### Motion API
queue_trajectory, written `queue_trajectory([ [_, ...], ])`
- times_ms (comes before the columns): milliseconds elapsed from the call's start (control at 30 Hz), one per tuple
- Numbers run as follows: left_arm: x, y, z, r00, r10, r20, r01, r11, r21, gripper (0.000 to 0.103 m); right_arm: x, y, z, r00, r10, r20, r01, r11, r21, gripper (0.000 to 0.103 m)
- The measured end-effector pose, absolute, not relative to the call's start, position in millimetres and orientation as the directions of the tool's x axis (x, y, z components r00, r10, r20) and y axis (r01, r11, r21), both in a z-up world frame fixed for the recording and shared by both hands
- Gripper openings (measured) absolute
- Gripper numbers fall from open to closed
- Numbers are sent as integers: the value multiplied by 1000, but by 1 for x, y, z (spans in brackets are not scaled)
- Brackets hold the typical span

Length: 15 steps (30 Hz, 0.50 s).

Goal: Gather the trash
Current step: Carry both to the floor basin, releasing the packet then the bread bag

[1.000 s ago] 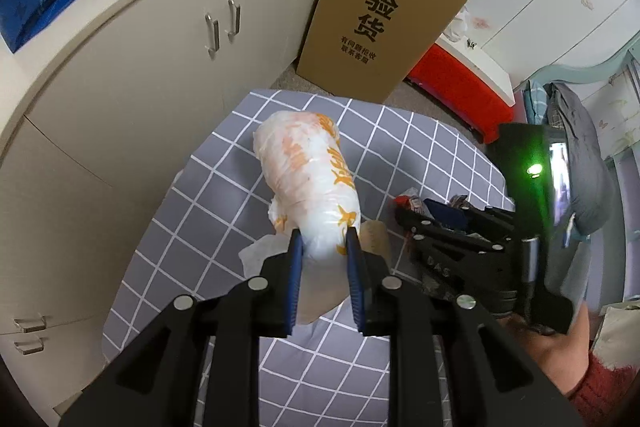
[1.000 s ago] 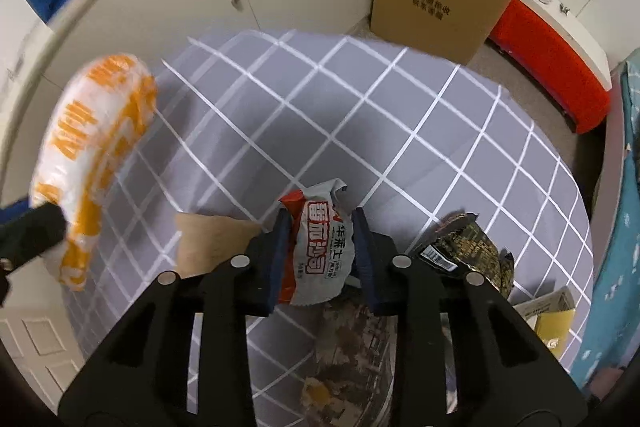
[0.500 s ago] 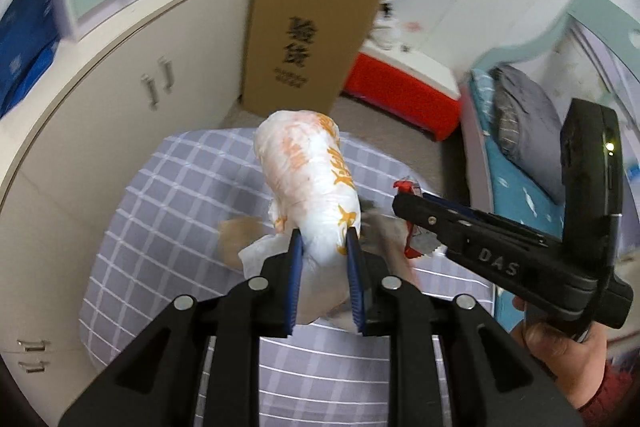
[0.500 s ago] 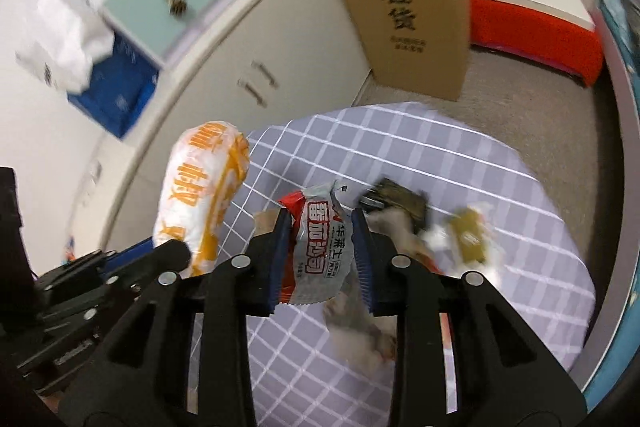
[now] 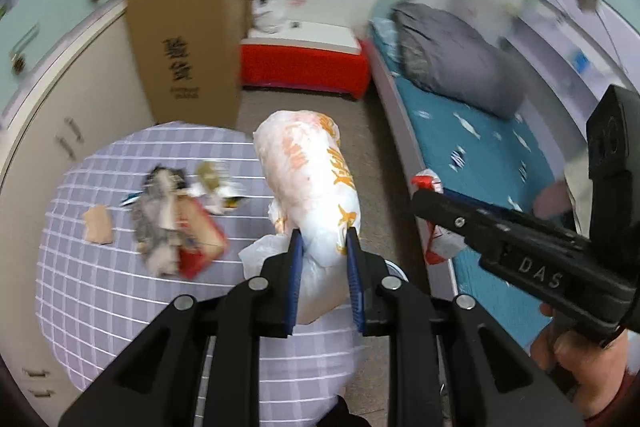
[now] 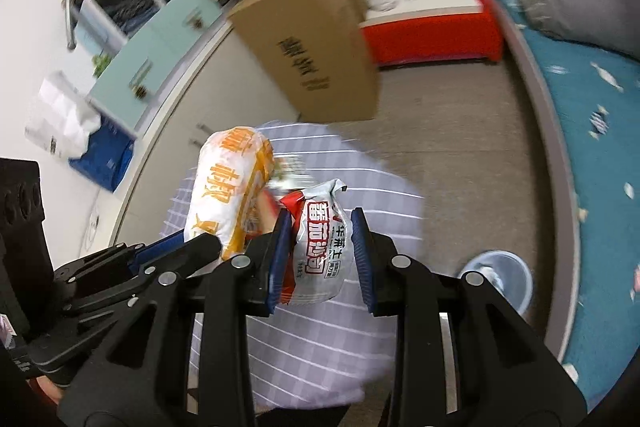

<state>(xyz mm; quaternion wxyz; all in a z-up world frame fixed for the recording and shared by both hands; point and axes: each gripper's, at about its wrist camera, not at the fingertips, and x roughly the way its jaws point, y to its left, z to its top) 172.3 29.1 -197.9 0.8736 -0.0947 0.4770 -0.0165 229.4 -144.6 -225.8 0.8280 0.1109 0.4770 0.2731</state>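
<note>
My left gripper is shut on a white plastic bag with orange print and holds it up over the right edge of the checked round table. The bag also shows in the right wrist view. My right gripper is shut on a red and white snack wrapper, held above the table. In the left wrist view the right gripper is at the right with the wrapper. Several pieces of trash lie on the table.
A pale blue bin stands on the floor right of the table. A tall cardboard box leans on the cream cabinets. A red bench and a bed with teal sheet are beyond.
Both grippers have lifted and swung right, away from the table's middle, each keeping its hold. The bed, floor and bin have come into view.
</note>
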Motion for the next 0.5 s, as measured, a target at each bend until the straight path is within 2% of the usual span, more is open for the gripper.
queue_trajectory([
  [233, 168, -73, -197, 529, -167, -832, 66, 986, -156, 20, 201, -256, -225, 485, 479, -732, -219, 877, 429, 30],
  [500, 176, -138, -197, 512, -177, -840, 149, 982, -116, 20, 190, -325, -235, 527, 422, -738, -123, 897, 425, 31],
])
